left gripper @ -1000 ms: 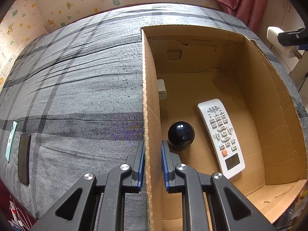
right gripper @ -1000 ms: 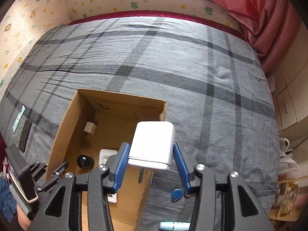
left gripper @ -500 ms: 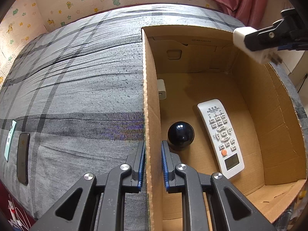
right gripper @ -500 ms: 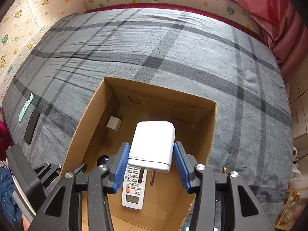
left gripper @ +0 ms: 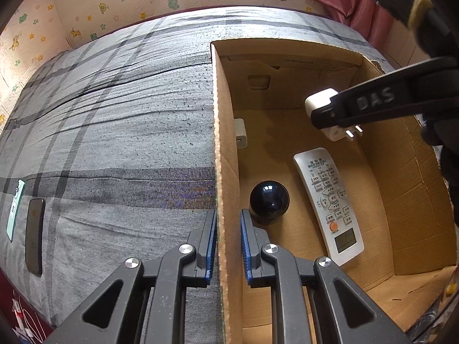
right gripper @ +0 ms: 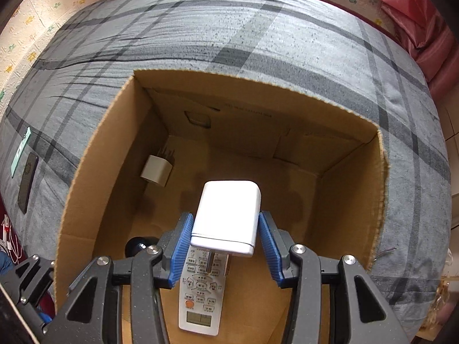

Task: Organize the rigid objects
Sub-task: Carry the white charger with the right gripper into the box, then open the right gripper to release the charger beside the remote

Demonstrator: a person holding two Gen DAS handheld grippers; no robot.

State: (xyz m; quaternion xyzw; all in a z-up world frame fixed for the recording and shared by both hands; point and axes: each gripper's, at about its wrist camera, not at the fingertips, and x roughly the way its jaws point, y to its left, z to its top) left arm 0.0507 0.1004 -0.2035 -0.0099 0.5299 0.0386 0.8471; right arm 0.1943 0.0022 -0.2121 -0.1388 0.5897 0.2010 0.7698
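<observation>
The white plug adapter (right gripper: 226,215) is being held between the blue pads of the right gripper (right gripper: 225,246), whose jaws are standing part open and pressing on its two sides. The adapter is being kept above the floor of the open cardboard box (right gripper: 94,200), inside its walls, with its metal prongs pointing down; in the left wrist view the same adapter (left gripper: 321,100) is being seen hanging over the far right part of the box (left gripper: 226,172), clear of the floor.

Directly under the adapter, a white remote control (right gripper: 200,295) is lying flat on the box floor, display end toward the camera. A black ball (left gripper: 269,200) is resting just beside the remote (left gripper: 330,203), near the left wall. A small white charger (left gripper: 240,133) is lying against that left wall, farther in.

The left wall of the box is being clamped by the left gripper (left gripper: 228,246); its jaws are nearly closed, one pad outside and one inside the cardboard.

The box is sitting on a bed with a grey plaid cover (left gripper: 114,114). A dark phone (left gripper: 34,242) and a pale green card (left gripper: 14,209) are lying on the cover, well apart from the box.
</observation>
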